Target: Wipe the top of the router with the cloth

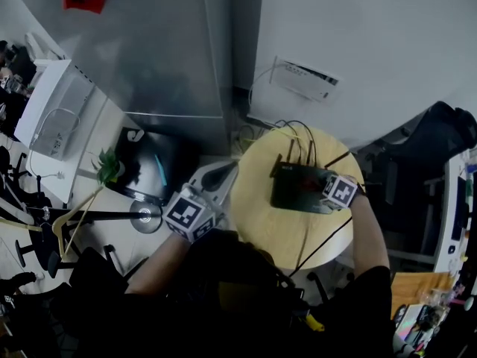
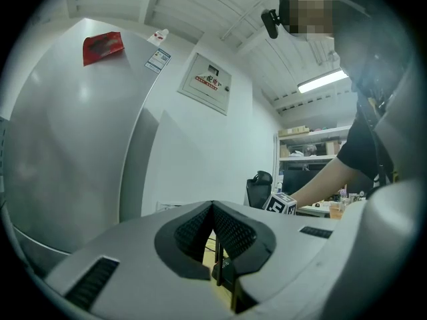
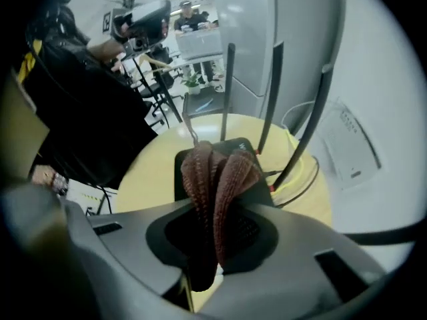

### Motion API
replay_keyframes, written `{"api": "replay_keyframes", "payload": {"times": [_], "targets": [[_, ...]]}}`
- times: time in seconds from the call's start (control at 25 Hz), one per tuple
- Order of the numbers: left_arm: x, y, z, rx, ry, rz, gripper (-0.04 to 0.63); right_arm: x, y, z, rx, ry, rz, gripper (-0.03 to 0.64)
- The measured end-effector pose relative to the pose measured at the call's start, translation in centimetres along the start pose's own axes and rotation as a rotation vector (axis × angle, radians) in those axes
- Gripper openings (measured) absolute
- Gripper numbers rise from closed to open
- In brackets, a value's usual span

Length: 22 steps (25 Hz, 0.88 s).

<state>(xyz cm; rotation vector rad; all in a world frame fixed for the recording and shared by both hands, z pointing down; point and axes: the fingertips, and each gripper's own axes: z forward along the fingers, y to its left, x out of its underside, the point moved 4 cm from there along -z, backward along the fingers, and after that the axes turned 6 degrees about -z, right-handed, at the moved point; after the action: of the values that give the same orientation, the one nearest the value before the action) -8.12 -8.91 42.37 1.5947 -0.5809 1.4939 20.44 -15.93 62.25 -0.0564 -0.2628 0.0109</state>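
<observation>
Right up close, a reddish-brown ribbed cloth is clamped between the jaws of the right gripper, bunched into thick folds that stick out past the tips. Just beyond it the black router is seen, lying flat on a round pale-yellow table, with three thin black antennas stood upright. A few white marks are printed on the router's top, too small to be read. In the head view the right gripper is held over the router's right end, and black and yellow cables are seen running from its back edge. The left gripper is held beside the table's left rim, its jaws brought together with nothing caught between them. A red sticker and a small white label are stuck on the grey fridge. Red print is carried on a wall panel, but it cannot be read.
</observation>
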Motion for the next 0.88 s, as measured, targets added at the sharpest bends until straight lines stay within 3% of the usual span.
{"api": "replay_keyframes", "payload": {"times": [0.2,0.4,0.56,0.88], "targets": [[0.4,0.3,-0.9,-0.053,0.013,0.009,-0.002,-0.5,-4.4,0.0,0.215,0.080,-0.171,0.066],[0.8,0.8,-2.1,-0.111,0.003,0.003,-0.002,0.4,-5.4,1.8,0.248,0.201,-0.221,0.066],[1.2,0.9,-2.8,-0.130,0.022,0.001,-0.002,0.7,-5.7,2.0,0.277,0.203,-0.222,0.066],[1.6,0.0,-2.4,-0.085,0.042,-0.001,-0.002,2.0,-3.7,2.3,0.195,0.226,-0.230,0.066]]}}
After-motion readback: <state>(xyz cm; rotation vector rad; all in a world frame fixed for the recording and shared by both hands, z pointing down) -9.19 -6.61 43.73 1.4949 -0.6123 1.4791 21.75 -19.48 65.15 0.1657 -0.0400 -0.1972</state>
